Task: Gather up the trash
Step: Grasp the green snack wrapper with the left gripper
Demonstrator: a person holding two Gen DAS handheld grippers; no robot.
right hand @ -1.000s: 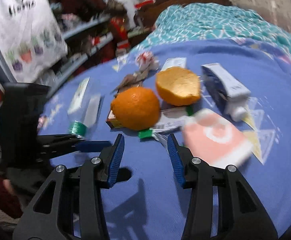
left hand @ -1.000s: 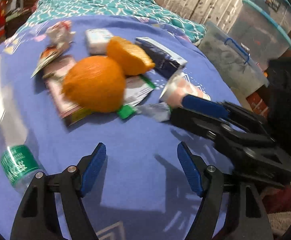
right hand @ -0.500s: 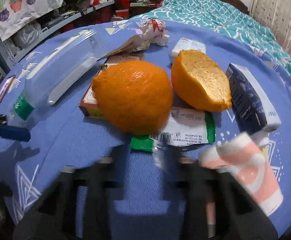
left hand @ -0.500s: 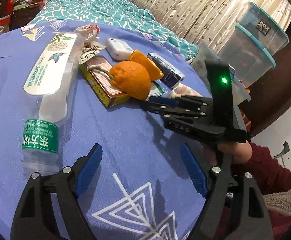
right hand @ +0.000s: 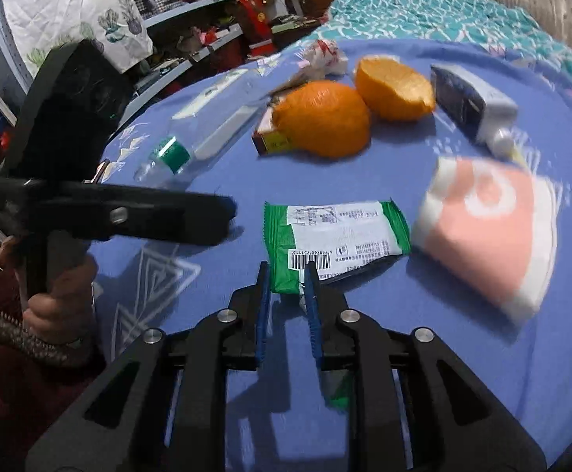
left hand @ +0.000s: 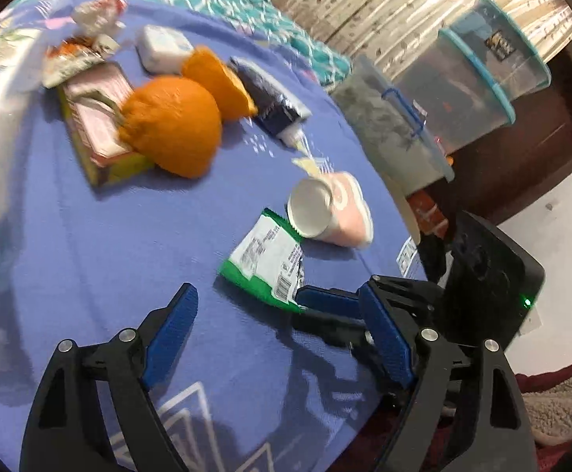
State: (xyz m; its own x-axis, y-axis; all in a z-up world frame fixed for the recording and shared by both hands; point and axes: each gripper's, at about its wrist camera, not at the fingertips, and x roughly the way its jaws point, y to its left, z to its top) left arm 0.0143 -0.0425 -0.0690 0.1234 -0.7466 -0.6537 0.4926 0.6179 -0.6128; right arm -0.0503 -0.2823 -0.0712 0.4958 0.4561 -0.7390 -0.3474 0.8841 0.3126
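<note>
My right gripper (right hand: 288, 279), jaws just reopening, straddles the green-and-white wrapper (right hand: 335, 236) on a purple bedspread (right hand: 443, 354). My left gripper (left hand: 282, 334) hangs wide and empty. Cluttered shelves (right hand: 191, 39) stand far left.

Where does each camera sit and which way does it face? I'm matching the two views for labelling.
Left wrist: sits on the left gripper, looks down over the blue cloth at the green wrapper; its own open fingers and the right gripper show.
Right wrist: sits on the right gripper, looks down at the green wrapper, whose corner lies between its fingers; the left gripper and a hand show.
Shared: wrapper, pink cup, orange peels.
</note>
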